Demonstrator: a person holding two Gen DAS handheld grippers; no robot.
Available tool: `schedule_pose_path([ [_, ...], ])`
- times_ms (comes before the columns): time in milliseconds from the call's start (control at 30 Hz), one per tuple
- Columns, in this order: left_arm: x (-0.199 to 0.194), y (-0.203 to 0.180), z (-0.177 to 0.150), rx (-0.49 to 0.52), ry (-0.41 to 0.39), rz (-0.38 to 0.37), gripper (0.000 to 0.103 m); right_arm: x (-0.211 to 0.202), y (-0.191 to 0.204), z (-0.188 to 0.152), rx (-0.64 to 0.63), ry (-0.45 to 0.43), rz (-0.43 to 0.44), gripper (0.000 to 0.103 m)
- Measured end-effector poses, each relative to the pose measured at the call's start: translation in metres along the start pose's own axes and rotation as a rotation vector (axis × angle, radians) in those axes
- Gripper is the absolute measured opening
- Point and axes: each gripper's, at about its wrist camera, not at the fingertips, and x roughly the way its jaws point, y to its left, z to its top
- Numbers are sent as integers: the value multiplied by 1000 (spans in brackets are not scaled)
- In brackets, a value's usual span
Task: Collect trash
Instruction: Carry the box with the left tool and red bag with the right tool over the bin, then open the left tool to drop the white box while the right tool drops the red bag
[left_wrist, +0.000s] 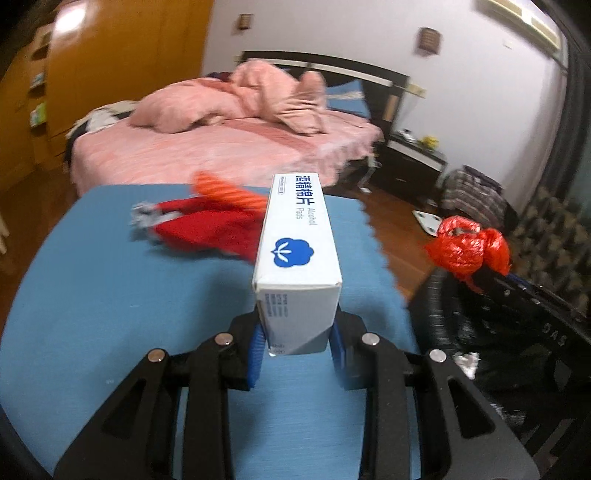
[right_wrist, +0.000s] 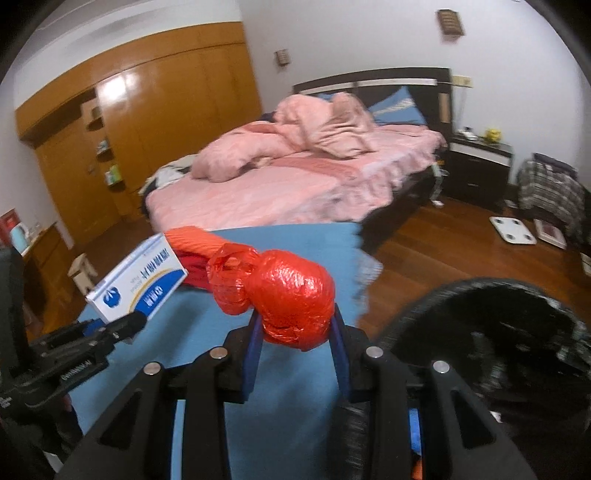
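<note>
Left wrist view, from left to right: red and orange wrappers lie on the blue worktop; the left gripper has its fingers clamped on a white box held above the worktop; a black bin stands at the right. Right wrist view: the right gripper has its fingers clamped on a knotted red bag, beside the bin.

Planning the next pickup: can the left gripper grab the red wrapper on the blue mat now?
Probably not yet: the left gripper is shut on the box. The red wrapper lies uncovered on the mat, so drop the box first.
</note>
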Motion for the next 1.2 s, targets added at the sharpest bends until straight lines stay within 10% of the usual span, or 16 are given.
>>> schedule_pose_path([
  [600, 46, -180, -8, 222, 60, -317, 32, -58, -150, -29, 161, -21, -287, 38],
  [700, 54, -187, -9, 223, 84, -369, 66, -67, -165, -37, 190, -26, -325, 47],
  [933, 43, -159, -9, 217, 25, -285, 79, -73, -174, -40, 213, -53, -365, 95],
  [1200, 21, -79, 0, 137, -34, -87, 86, -55, -134, -26, 181, -55, -277, 97],
])
